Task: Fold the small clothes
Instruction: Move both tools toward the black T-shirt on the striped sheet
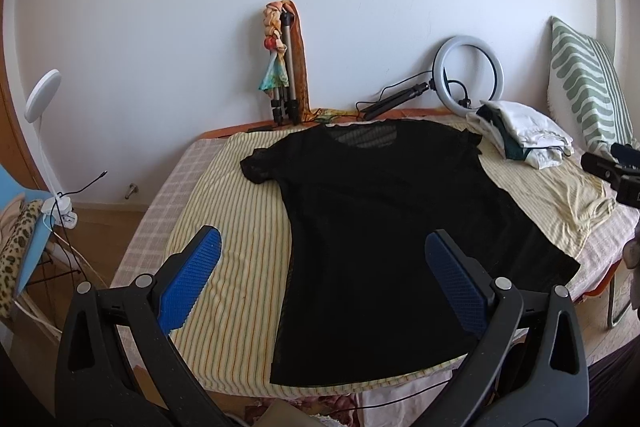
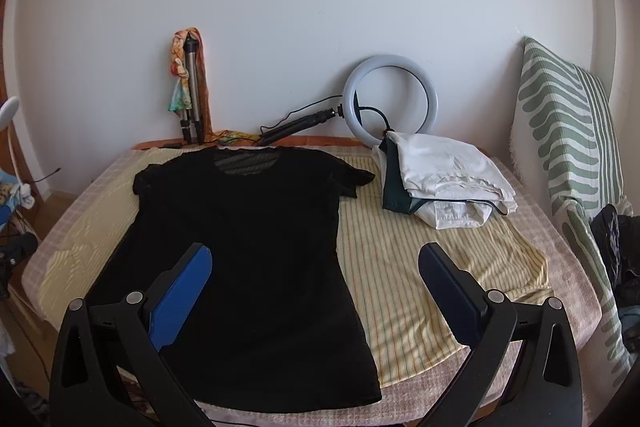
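A black short-sleeved T-shirt [image 1: 380, 227] lies spread flat on a yellow striped cloth [image 1: 240, 227] on the bed, neck toward the wall. It also shows in the right wrist view [image 2: 240, 247]. My left gripper [image 1: 322, 247] is open and empty, held above the shirt's left hem side. My right gripper [image 2: 314, 261] is open and empty, above the shirt's right edge near the hem. Both have blue pads.
A pile of folded white and dark green clothes [image 2: 440, 179] sits at the back right. A ring light [image 2: 390, 103], a tripod with a doll [image 2: 188, 91] and a green-striped pillow [image 2: 568, 131] stand along the wall. A desk lamp [image 1: 42, 99] stands at left.
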The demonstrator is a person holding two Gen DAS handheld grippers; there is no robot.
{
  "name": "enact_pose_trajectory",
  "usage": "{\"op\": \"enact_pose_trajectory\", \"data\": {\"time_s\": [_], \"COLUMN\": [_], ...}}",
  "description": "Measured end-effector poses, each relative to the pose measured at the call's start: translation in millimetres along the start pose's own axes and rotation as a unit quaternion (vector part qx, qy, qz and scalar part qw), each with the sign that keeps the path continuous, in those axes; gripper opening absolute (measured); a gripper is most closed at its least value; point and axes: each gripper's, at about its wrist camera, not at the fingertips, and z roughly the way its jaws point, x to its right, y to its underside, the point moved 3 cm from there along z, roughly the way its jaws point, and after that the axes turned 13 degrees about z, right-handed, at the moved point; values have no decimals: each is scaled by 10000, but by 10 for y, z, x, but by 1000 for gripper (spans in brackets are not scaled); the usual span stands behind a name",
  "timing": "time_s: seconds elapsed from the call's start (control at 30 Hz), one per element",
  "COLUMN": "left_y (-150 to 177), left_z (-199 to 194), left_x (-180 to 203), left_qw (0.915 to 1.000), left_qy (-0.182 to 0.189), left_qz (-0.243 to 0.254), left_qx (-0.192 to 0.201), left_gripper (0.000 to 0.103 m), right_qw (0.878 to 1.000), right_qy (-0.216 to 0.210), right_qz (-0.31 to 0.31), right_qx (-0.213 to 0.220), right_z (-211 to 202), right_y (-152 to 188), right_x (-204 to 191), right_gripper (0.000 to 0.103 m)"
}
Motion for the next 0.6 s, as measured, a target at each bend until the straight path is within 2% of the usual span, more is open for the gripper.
{"op": "enact_pose_trajectory", "data": {"time_s": [0.33, 0.6], "left_y": [92, 77], "left_z": [93, 150], "left_x": [-76, -68], "left_qw": [9999, 9997], "left_qy": [-106, -157], "left_qz": [-42, 7], "left_qx": [-122, -162], "left_gripper": [103, 103], "right_qw": [9997, 9993], "right_qy": [-129, -103], "right_qz": [-139, -334], "right_qx": [144, 98], "right_z": [-35, -2], "right_y": [-14, 28], "right_x": [-210, -326], "right_gripper": [103, 103]}}
